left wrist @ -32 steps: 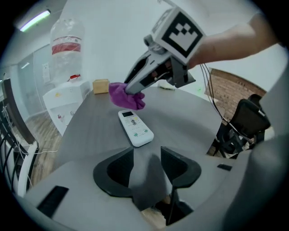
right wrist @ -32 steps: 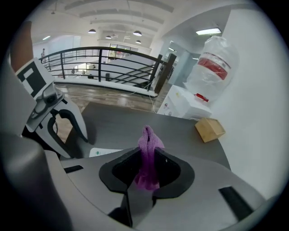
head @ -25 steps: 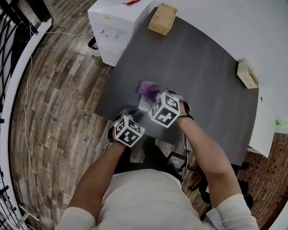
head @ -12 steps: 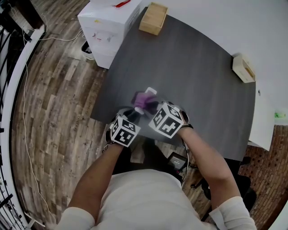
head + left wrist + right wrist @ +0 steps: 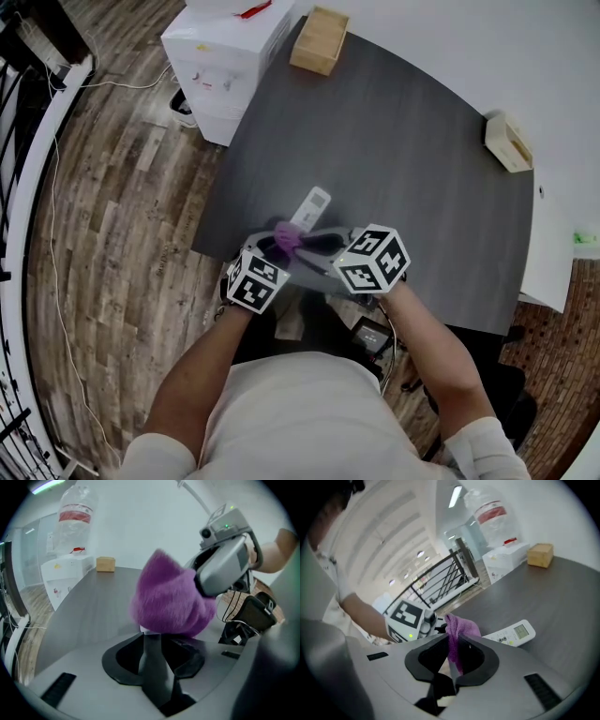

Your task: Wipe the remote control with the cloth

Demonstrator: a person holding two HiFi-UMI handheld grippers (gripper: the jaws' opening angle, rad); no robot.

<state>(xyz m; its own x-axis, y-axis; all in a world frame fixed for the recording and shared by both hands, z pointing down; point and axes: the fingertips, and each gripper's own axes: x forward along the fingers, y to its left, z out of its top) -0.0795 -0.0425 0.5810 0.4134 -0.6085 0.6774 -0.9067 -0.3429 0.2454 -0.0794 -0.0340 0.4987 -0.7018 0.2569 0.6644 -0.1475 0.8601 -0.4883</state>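
Right gripper (image 5: 298, 242) drew cloth (image 5: 286, 234) back off remote (image 5: 312, 204), near table (image 5: 403, 141) edge

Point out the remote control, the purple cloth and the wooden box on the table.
remote control (image 5: 313, 204): head view, middle of its white body.
purple cloth (image 5: 168, 599): left gripper view, centre of the fluffy bunch.
wooden box (image 5: 319, 39): head view, middle of its top.

cloth (image 5: 287, 235) between left claw (image 5: 152, 637) and right claw (image 5: 453, 647), remote control (image 5: 310, 207) behind, on table (image 5: 422, 169)
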